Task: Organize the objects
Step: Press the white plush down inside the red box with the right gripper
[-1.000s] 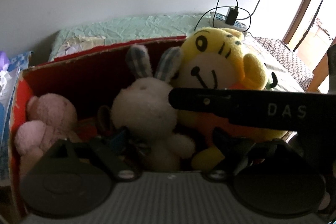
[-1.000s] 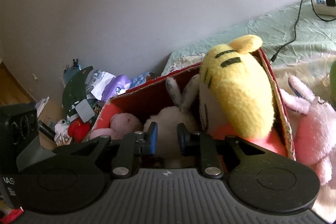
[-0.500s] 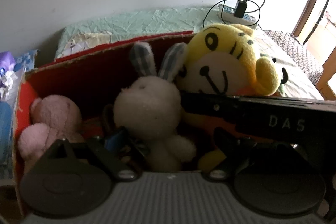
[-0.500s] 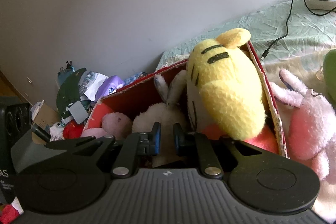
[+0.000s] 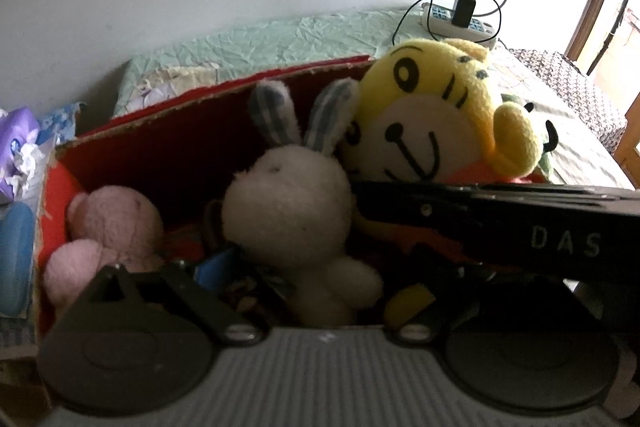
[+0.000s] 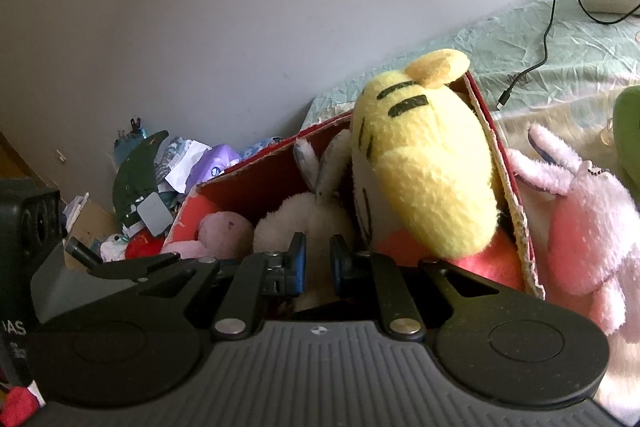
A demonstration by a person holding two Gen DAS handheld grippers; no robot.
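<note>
A red cardboard box [image 5: 168, 147] holds a pink bear plush [image 5: 112, 223], a white bunny plush [image 5: 288, 203] and a yellow tiger plush [image 5: 436, 123]. My left gripper [image 5: 320, 291] is open, its fingers spread either side of the bunny's legs. The right gripper's body crosses the left view in front of the tiger. In the right wrist view the box [image 6: 516, 227], bunny [image 6: 304, 223], tiger [image 6: 424, 163] and bear [image 6: 224, 231] show. My right gripper [image 6: 318, 263] hovers over the bunny with a narrow gap between its blue pads [image 6: 298, 263], gripping nothing.
A pink rabbit plush [image 6: 588, 227] lies on the bed right of the box. A power strip [image 5: 460, 23] with a charger and cable sits on the green sheet by the wall. Clutter of paper and packets [image 6: 160, 179] lies left of the box.
Both views have shifted slightly toward the box. The right gripper's jaws have stayed at a narrow gap; the toys have not moved.
</note>
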